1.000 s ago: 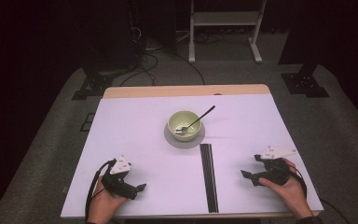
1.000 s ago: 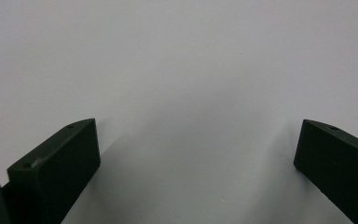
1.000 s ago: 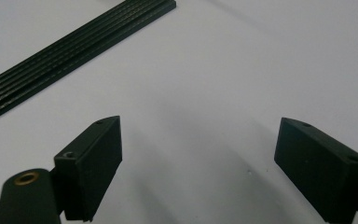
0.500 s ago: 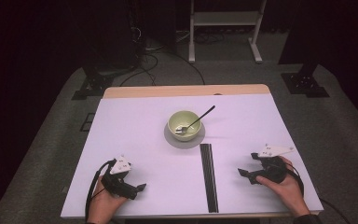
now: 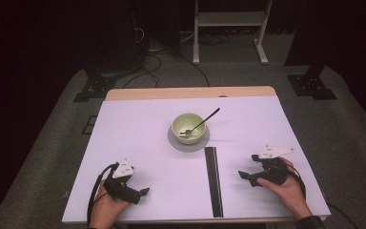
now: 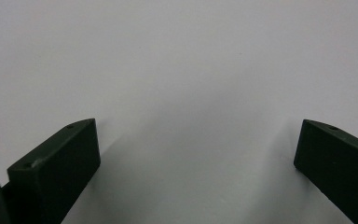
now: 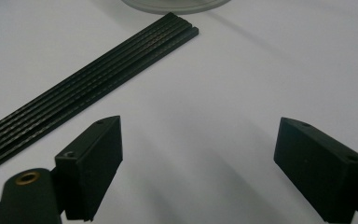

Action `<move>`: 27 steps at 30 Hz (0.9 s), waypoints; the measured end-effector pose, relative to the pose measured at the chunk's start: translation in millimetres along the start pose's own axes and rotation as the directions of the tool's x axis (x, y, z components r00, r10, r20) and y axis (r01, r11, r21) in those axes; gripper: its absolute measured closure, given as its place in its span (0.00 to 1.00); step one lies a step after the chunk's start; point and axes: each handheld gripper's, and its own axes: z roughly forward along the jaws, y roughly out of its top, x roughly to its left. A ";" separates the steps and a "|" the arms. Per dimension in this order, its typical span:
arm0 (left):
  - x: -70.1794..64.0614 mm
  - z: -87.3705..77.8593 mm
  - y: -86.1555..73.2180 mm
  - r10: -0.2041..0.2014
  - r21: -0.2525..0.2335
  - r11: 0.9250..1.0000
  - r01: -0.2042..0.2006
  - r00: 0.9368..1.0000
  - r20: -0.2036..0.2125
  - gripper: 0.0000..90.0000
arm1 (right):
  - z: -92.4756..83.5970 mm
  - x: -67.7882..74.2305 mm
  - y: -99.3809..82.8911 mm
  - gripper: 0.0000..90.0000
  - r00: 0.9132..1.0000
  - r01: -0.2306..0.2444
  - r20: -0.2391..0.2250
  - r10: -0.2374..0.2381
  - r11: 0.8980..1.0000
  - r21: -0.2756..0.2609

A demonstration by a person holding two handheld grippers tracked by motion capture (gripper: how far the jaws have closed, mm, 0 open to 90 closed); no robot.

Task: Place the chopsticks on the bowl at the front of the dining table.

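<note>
**What I can't make out from here**

In the right gripper view the grey plate (image 7: 170, 3) is cut off by the top edge, and the black ribbed strip (image 7: 81, 95) runs out at the left edge. From the high view, whatever sits in the green bowl (image 5: 188, 127) under the spoon (image 5: 201, 123) is too small for me to tell. Both forearms leave the bottom edge.

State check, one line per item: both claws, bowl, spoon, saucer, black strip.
left claw: open, empty, low over bare table.
right claw: open, empty, pointed toward the black strip, not touching it.
bowl: upright on the saucer, spoon inside.
spoon: head in the bowl, handle leaning out over the rim to the far right.
saucer: flat under the bowl.
black strip: lying flat, apart from the saucer.
</note>
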 end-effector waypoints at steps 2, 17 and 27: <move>0.0 0.0 0.0 0.000 0.000 1.000 0.000 1.000 0.000 0.00 | 1.1 0.4 1.2 0.15 1.000 -0.003 -0.003 0.003 1.000 0.000; 0.0 0.0 0.0 0.000 0.000 1.000 0.000 1.000 0.000 0.00 | 11.2 7.2 12.4 0.16 1.000 0.012 -0.019 -0.012 1.000 -0.005; 0.0 0.0 0.0 0.000 0.000 1.000 0.000 1.000 0.000 0.00 | 17.4 11.4 17.5 0.16 0.999 0.020 -0.028 -0.020 1.000 0.002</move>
